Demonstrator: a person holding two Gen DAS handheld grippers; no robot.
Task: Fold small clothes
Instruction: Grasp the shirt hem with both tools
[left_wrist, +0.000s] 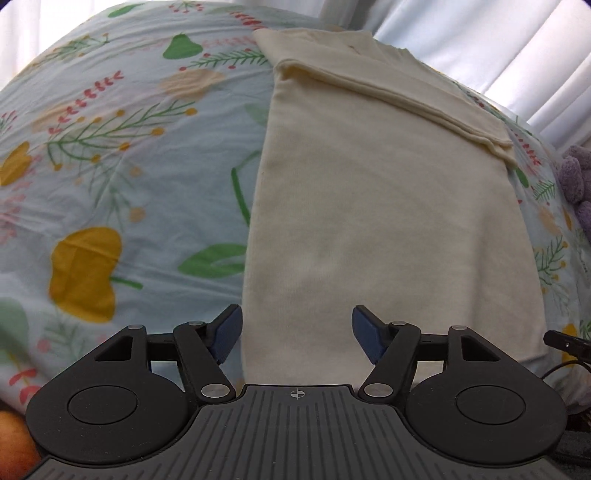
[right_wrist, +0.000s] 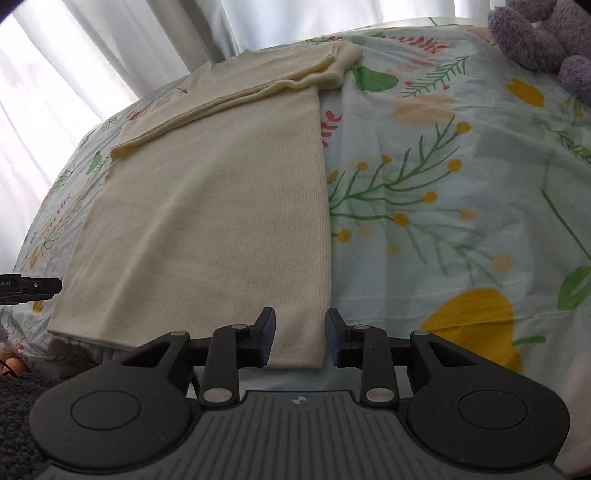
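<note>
- A cream garment (left_wrist: 388, 221) lies flat on a bed covered by a pale blue floral sheet (left_wrist: 129, 155), already folded into a long narrow panel, with its sleeves laid across the far end as a doubled band.
- The left gripper (left_wrist: 297, 332) hangs over the near edge of the garment; its jaws stand wide apart with nothing pressed between them, the cloth lying below and beyond the blue pads (left_wrist: 225, 336).
- The right gripper (right_wrist: 300, 338) is poised over the garment's near right corner; its jaws are apart by a narrower gap and hold nothing, the cloth's edge showing through the gap.
- A purple plush toy (right_wrist: 546, 33) sits on the sheet at the far right, well apart from the garment.
- White curtains (right_wrist: 110, 48) hang behind the bed.
- In the right wrist view, a black part of the other gripper (right_wrist: 33, 288) juts in from the left edge just beside the garment's near left corner; it bears small white lettering, cut off and too small to read fully.
- A black cable (left_wrist: 569, 367) trails at the right of the left wrist view.
- An orange rounded object (left_wrist: 14, 446) shows at the lower left corner, only partly visible.
- Nothing lies on top of the garment or between it and either gripper.
</note>
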